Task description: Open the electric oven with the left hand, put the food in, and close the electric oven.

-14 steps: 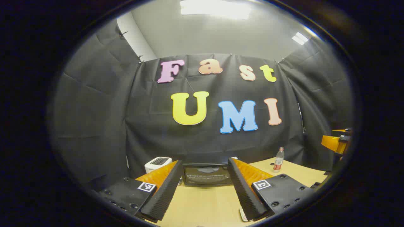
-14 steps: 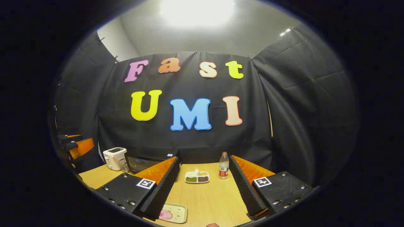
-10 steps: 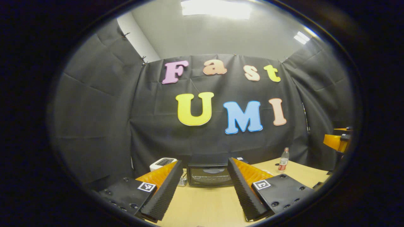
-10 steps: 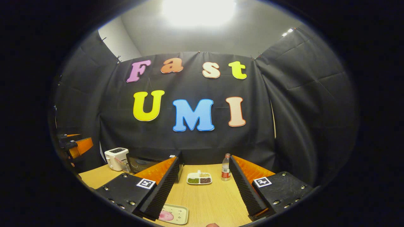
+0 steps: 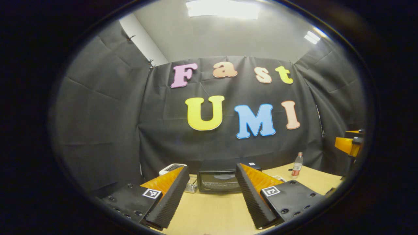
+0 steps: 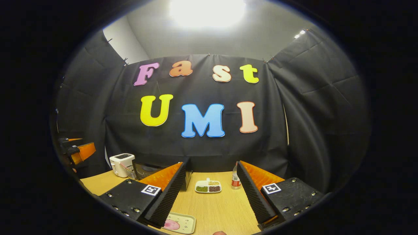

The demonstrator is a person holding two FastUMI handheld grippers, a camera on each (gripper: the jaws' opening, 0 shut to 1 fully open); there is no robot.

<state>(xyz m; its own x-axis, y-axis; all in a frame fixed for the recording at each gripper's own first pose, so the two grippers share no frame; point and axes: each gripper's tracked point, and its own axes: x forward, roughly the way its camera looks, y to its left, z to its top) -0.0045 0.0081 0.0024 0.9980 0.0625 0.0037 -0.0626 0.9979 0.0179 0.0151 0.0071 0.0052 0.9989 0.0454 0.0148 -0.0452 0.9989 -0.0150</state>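
Black oven (image 5: pixel 219 181), door shut, is framed between the spread fingers of the left gripper (image 5: pixel 212 192); right gripper (image 6: pixel 210 192) likewise parted, empty, right of the oven.

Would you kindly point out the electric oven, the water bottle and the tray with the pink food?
electric oven (image 5: pixel 219 182), left gripper view, on its glass door.
water bottle (image 5: pixel 297 164), left gripper view, on its body.
tray (image 6: pixel 187 223), right gripper view, on its bare pale surface.

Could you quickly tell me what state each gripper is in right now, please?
Left gripper: open, holding nothing, pointed at the closed electric oven.
Right gripper: open, holding nothing, above the wooden table.
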